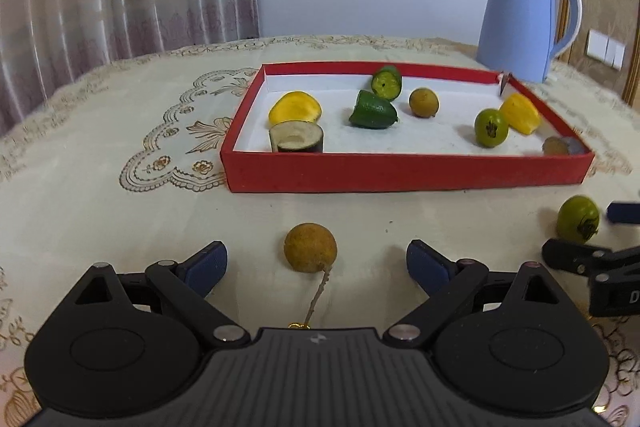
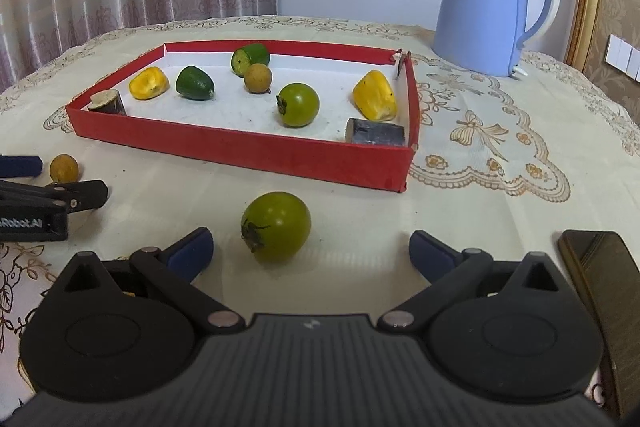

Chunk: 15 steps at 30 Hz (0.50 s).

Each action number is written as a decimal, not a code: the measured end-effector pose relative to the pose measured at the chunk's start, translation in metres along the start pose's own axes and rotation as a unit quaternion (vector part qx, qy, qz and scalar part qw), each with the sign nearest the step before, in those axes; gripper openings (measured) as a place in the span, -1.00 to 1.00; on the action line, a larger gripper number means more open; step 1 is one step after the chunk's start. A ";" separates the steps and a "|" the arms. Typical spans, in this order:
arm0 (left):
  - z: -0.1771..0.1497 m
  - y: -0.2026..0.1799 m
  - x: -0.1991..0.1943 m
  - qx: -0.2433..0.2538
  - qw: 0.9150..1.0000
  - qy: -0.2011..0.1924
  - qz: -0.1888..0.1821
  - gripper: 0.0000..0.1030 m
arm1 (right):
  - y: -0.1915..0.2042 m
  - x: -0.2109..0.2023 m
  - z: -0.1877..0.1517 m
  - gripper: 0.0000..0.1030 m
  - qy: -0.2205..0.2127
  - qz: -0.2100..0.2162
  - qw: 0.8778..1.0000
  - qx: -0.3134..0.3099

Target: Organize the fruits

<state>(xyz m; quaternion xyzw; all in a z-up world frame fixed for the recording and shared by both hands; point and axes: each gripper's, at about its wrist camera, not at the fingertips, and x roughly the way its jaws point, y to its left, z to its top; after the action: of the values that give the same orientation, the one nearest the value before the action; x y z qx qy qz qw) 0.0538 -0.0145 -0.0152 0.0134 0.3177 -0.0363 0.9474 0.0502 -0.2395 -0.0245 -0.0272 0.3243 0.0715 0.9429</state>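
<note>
- The table (image 2: pixel 460 187) was covered by a cream cloth with embroidered borders; everything below stood on it.
- The blue kettle (image 2: pixel 484 7) stood upright at the far right, behind the tray and apart from it.
- The red tray (image 2: pixel 248 151), shallow with a white floor, lay at the middle of the table, beyond both of my grippers.
- My left gripper (image 1: pixel 317 265) sat low over the cloth, jaws spread wide and touching nothing.
- My right gripper (image 2: pixel 311 249) sat likewise, jaws spread wide and gripping nothing.
- The dark phone (image 2: pixel 600 267) lay flat just right of my right gripper.
- The loose green tomato (image 2: pixel 276 227) rested on the cloth between my right fingertips, nearer the left one, outside the tray.
- The loose brown longan (image 1: pixel 310 247) rested on the cloth between my left fingertips, stem pointing back toward me, outside the tray.
- Inside the tray lay a second green tomato (image 2: pixel 299 105), two yellow pieces (image 2: pixel 375 101), two green cucumber pieces (image 2: pixel 195 83), a second longan (image 2: pixel 258 78) and two dark-skinned cut stubs (image 2: pixel 376 133), one at each near corner.
</note>
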 end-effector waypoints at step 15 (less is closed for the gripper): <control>0.001 -0.005 0.003 0.002 1.000 0.006 0.018 0.94 | 0.000 0.000 0.000 1.00 0.000 0.000 1.000 0.000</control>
<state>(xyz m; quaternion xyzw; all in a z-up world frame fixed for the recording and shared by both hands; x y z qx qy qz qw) 0.0563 -0.0196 -0.0165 0.0216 0.3231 -0.0197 0.9459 0.0501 -0.2393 -0.0247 -0.0270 0.3243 0.0716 0.9429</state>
